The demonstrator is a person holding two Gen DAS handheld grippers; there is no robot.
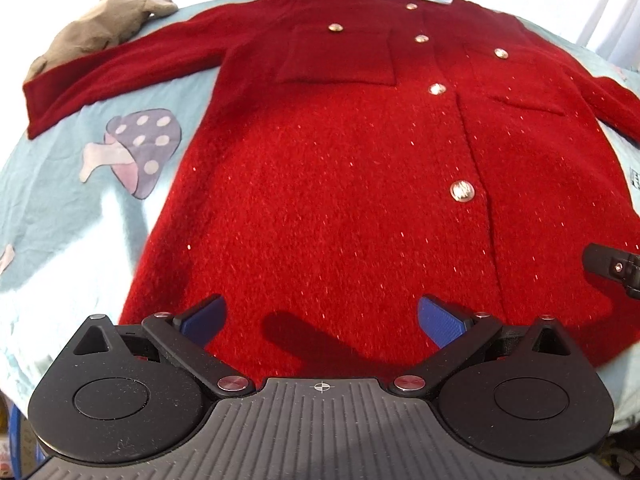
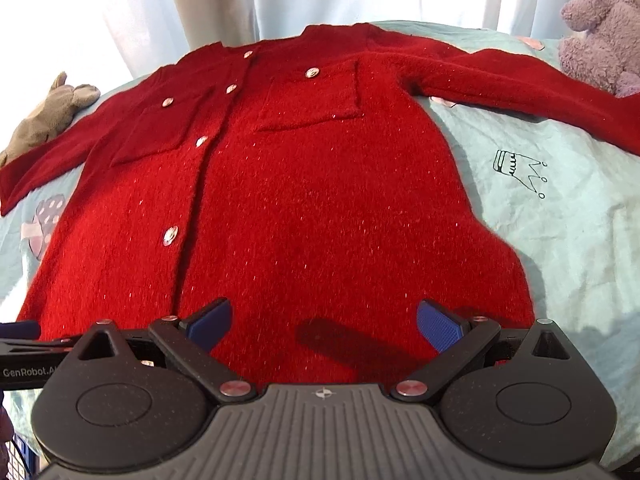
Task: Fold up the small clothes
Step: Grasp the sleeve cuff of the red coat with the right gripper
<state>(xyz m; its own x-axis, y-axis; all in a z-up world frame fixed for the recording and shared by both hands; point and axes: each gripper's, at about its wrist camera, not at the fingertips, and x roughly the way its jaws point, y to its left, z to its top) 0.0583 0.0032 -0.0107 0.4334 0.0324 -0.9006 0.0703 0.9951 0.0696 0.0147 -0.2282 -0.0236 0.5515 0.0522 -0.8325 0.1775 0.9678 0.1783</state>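
Hovering: both tools over the cardigan's hem, folding not yet begun.
Cardigan (image 1: 340,184): spread flat, buttoned, sleeves out, filling mid-frame on the pale sheet (image 1: 80,208).
Left tool (image 1: 320,322): fingers wide apart, empty.
Right tool (image 2: 324,322): likewise spread, empty.
Next: likely pinch hem or sleeve; thick knit needs a deep bite.
Left view only: whole mushroom print (image 1: 132,152).
Right view only: purple plush toy (image 2: 600,28), crown drawing (image 2: 520,174).

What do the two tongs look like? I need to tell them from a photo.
Both match. The left tongs and right tongs have black linkage arms tipped with blue textured pads, silver pivot bolts, two round black housings and a grey ribbed base with a small crosshair mark. White "GenRobot" lettering shows on the left tongs in the right view.
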